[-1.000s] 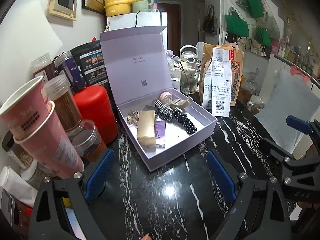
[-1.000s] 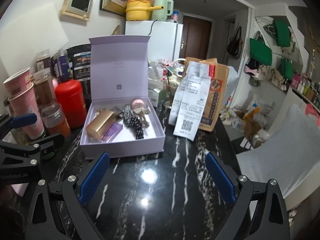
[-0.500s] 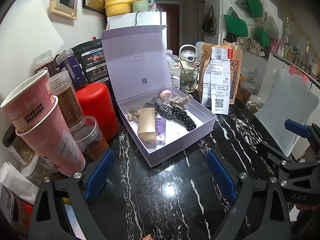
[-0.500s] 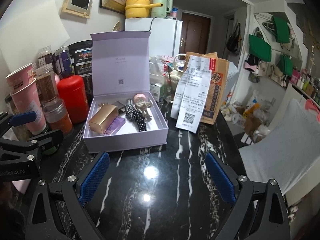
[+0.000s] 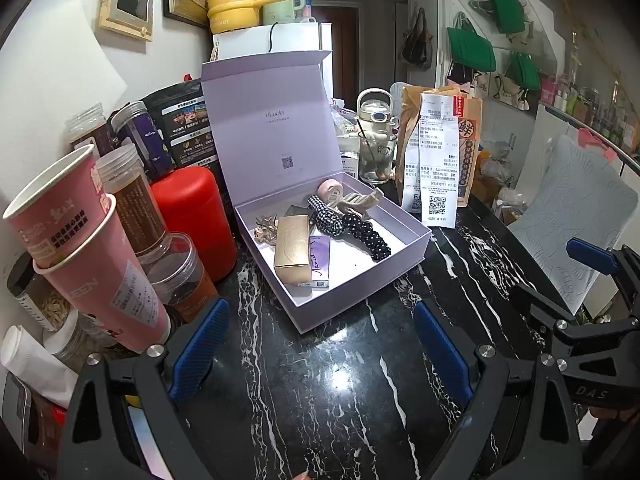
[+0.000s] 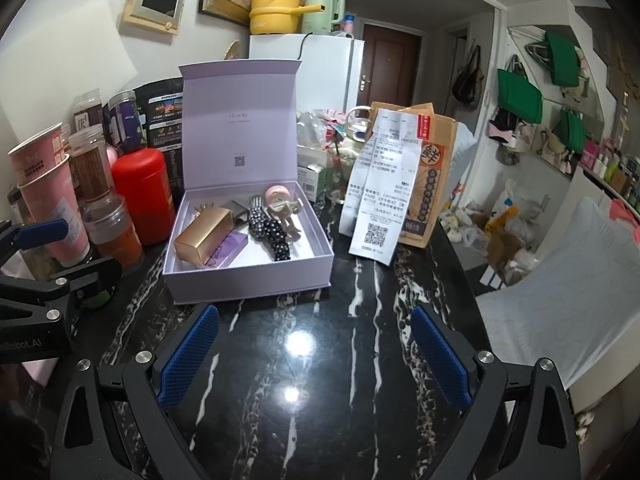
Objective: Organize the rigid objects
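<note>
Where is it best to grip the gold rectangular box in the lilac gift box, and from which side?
Probably from above, across the two long sides of the gold rectangular box. It lies propped on a purple carton, so those sides look free.

The open box [image 5: 404, 240] sat on the counter [image 5: 320, 392], its lid upright behind. Left of the box stood a canister [image 5: 196, 220] and stacked cups [image 5: 80, 248]; right of it, a paper bag [image 5: 460, 140]. A carton [image 5: 292, 248] lay inside the box.
</note>
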Available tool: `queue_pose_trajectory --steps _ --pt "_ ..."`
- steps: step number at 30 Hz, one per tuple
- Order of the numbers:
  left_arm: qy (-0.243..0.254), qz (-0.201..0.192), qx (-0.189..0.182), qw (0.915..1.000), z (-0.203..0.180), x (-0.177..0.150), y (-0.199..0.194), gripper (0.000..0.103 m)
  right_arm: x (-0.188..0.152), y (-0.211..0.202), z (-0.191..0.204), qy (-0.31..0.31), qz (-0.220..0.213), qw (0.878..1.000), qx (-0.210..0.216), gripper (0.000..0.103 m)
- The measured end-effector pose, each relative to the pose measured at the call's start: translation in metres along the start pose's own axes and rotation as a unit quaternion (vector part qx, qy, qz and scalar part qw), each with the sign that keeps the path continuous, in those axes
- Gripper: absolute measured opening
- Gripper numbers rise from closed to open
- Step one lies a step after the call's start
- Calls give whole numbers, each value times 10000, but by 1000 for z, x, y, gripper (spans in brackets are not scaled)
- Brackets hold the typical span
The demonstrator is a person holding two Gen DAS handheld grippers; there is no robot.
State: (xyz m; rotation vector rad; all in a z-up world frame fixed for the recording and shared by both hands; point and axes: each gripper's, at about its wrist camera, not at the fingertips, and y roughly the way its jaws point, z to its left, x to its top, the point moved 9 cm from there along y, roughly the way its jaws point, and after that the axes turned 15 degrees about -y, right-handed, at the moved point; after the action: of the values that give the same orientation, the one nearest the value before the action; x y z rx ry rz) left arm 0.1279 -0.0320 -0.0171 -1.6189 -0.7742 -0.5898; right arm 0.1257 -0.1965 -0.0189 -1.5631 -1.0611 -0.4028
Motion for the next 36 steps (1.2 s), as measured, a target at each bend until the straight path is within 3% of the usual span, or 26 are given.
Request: queue_pose_trajectory --steps 36 --pt "4 66 -71 10000 1 -3 0 94 -2 4 -1 -29 126 9999 -73 98"
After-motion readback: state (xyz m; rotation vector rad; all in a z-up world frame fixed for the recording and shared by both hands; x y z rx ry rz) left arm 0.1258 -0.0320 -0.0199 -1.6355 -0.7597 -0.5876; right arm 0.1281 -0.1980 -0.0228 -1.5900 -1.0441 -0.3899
